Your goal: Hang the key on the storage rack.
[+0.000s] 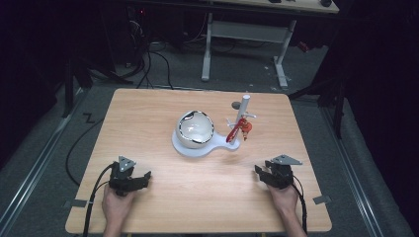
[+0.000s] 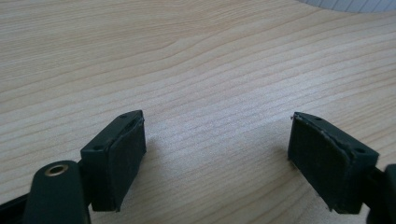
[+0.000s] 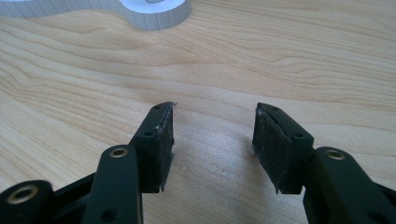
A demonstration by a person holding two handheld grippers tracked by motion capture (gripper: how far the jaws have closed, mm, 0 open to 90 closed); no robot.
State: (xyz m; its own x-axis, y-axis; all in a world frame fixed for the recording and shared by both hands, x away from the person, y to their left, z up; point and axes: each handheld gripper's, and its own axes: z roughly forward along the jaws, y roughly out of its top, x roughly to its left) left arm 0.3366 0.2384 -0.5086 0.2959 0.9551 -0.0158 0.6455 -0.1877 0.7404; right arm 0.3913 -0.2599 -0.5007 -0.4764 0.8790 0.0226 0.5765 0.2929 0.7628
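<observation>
Grippers both rest low on the wooden counter (image 1: 148, 118), jaws apart, nothing held: left gripper (image 1: 144, 178) wide open, right gripper (image 1: 261, 174) somewhat less. White bowl (image 1: 195, 129) sits mid-counter on white base (image 1: 190, 148), red item (image 1: 239, 130) hanging on post (image 1: 242, 109) beside it, well apart from both.

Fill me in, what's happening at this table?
A person holds tongs in each hand near the table's front edge. The left tongs and right tongs are both open and hold nothing. Mid-table, a white stand carries a bowl; a red item hangs from its post. Neither tongs touches the stand, so nothing has been picked up.
</observation>
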